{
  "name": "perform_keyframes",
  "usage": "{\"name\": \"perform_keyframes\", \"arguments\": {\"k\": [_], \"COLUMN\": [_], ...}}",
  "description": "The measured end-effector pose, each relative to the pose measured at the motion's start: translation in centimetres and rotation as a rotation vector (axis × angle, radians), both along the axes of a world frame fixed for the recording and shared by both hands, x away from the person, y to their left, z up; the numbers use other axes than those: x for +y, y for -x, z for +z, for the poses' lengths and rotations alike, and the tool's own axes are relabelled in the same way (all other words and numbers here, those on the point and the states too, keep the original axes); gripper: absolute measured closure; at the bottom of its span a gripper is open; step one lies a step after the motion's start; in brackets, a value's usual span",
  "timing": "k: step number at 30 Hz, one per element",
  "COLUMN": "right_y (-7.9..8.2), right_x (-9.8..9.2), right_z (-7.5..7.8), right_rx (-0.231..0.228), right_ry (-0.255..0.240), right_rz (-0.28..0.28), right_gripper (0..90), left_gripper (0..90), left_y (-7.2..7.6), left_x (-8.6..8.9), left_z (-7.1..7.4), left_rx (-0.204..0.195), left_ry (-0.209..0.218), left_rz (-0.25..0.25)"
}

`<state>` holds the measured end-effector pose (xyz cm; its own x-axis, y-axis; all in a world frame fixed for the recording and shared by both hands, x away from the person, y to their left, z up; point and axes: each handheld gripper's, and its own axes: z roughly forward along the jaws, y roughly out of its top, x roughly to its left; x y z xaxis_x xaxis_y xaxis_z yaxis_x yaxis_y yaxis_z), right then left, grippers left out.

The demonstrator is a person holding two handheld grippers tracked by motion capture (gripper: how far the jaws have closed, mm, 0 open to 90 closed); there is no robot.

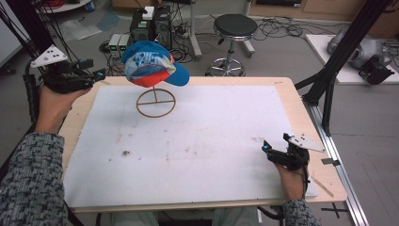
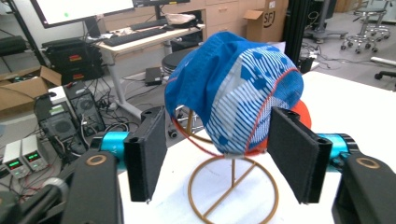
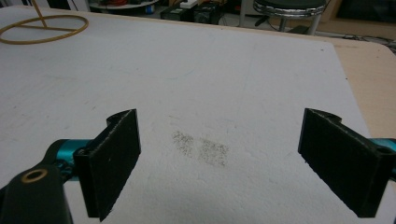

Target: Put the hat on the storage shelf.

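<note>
My left gripper (image 1: 100,74), jaws apart and empty, sits upper left beside the cap (image 1: 153,63) on its stand (image 1: 155,102). Right gripper (image 1: 266,147) rests open, lower right. Judging by this, the next move is either closing on the cap or backing away.

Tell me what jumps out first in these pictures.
A bright blue cap with an orange underside sits on a thin wire stand at the far left of the white table. The left gripper hangs open just beside the cap; the right gripper rests open near the table's right edge.
</note>
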<state>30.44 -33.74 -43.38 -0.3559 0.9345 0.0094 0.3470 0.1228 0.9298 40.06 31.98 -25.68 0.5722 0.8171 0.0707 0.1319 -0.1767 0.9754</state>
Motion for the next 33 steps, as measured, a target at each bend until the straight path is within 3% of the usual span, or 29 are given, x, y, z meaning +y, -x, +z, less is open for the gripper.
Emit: {"name": "perform_keyframes", "arguments": {"k": [12,19,33], "right_y": [-0.6,-0.8,-1.1], "right_x": [0.6,0.9,1.6], "right_z": [0.1,0.1,0.2], "right_rx": [-0.004,-0.001,-0.008], "right_ry": [-0.012,-0.013,-0.002], "right_rz": [0.016,0.023,0.034], "right_gripper": [12.1,12.1,12.1], "left_gripper": [26.2,23.3,21.0], "left_y": [3.4,6.1,10.0], "left_x": [-1.5,-2.6,-3.8], "left_z": [-0.8,-3.1,-7.6], "left_rx": [-0.015,-0.013,-0.004], "left_ry": [0.007,0.034,0.030], "left_rz": [-0.023,-0.033,-0.003]}}
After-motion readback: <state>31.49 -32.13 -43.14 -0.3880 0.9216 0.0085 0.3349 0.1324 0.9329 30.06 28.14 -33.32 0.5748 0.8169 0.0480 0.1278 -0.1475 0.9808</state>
